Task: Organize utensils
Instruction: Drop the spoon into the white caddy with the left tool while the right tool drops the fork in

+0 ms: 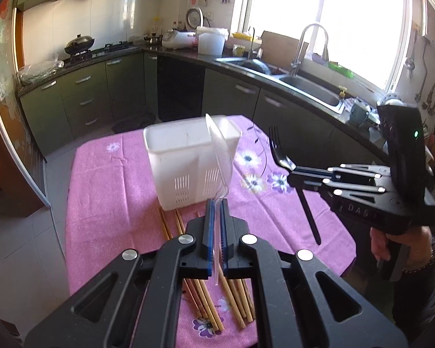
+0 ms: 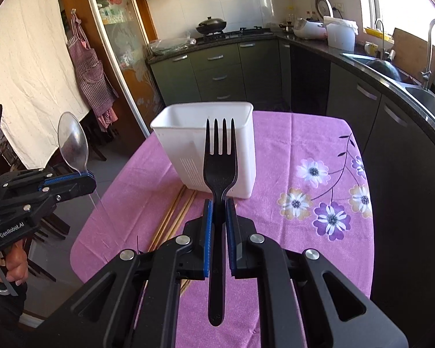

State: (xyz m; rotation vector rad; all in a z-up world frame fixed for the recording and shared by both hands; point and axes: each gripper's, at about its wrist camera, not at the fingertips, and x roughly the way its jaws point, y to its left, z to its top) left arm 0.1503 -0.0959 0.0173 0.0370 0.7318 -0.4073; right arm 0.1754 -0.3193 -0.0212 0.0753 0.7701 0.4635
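**A:** Fingers first?

**B:** My left gripper [image 1: 215, 203] is clamped on one clear plastic spoon [image 1: 219, 156], pads pinching its handle, bowl end up. My right gripper [image 2: 219, 203] is clamped on one black plastic fork [image 2: 219, 162], tines up, handle tail hanging below the pads. Both utensils are lifted off the table, in front of the white utensil holder [image 1: 188, 159].

**A:** What's hard to read?

**B:** The spoon. From the left wrist view it shows edge-on and see-through, so its outline melts into the holder behind it; its bowl reads better from the right wrist view [image 2: 72, 142]. The spoon's handle tail is a faint sliver below my pads.

**A:** Cut off or hidden?

**B:** The wooden chopsticks [image 1: 206, 304] on the pink floral tablecloth [image 1: 101, 203] run under my left gripper, middle stretch covered. I cannot count them surely; several, lying near-parallel, far ends just beside the holder's base. The right wrist view catches only a few tips [image 2: 174, 217]. The holder's inside shows a divider, bottom not visible. Of the person I see only the hands on the grips, the right hand [image 1: 391, 246] partly cropped at the frame edge.

**A:** Tally?

**B:** One spoon, one fork, one holder, two grippers, chopsticks uncounted.
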